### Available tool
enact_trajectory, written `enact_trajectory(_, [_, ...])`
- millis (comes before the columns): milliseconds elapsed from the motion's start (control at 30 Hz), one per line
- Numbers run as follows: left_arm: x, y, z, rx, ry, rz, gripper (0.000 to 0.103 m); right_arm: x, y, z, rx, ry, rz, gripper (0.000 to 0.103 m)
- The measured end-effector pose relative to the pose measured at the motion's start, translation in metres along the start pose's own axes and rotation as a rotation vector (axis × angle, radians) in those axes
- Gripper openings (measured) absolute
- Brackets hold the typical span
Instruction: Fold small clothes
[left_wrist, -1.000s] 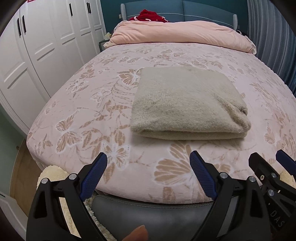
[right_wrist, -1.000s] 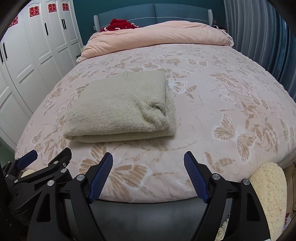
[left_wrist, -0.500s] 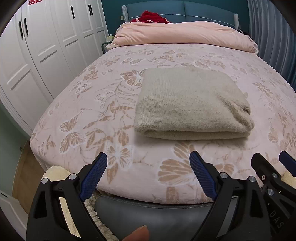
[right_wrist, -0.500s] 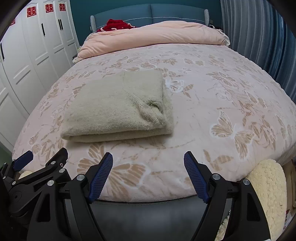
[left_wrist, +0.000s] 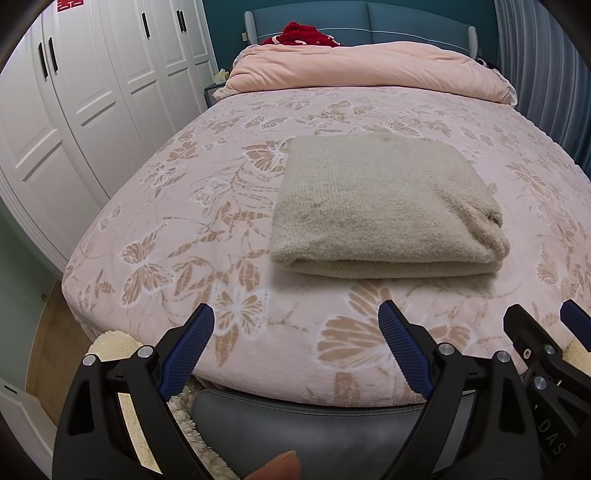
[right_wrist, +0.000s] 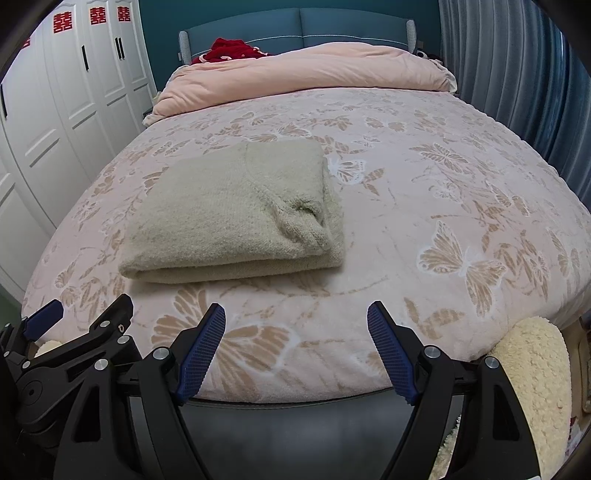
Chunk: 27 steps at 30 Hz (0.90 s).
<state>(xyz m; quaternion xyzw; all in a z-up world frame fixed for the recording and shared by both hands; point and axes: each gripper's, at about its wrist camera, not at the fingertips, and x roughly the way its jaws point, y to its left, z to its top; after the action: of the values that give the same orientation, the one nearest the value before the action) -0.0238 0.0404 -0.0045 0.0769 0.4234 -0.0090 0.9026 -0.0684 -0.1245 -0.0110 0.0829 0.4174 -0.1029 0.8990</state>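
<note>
A folded beige sweater (left_wrist: 384, 206) and pink duvet (left_wrist: 365, 66) lie on the butterfly-print bed (left_wrist: 177, 229).

A home bedroom is showing here: a bed (left_wrist: 229, 192) wearing a butterfly-print cover, a pink duvet (left_wrist: 369, 66) lying at its headboard (right_wrist: 295, 26) edge, white wardrobes (left_wrist: 92, 92) standing alongside.

beige sweater (left_wrist: 384, 206) on a pink butterfly-print bedspread (left_wrist: 207, 206), red clothes (left_wrist: 306, 35) at 12 o'clock, white wardrobe (left_wrist: 74, 96) at 9
</note>
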Motion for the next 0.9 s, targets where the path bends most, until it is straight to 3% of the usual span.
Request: enact_trajectory(900, [0.0015,-0.0018,0.0009,0.017,0.001,0.017,0.085,0.0001,0.0025,-0.0045,0.023,0.003,-0.023,0.078])
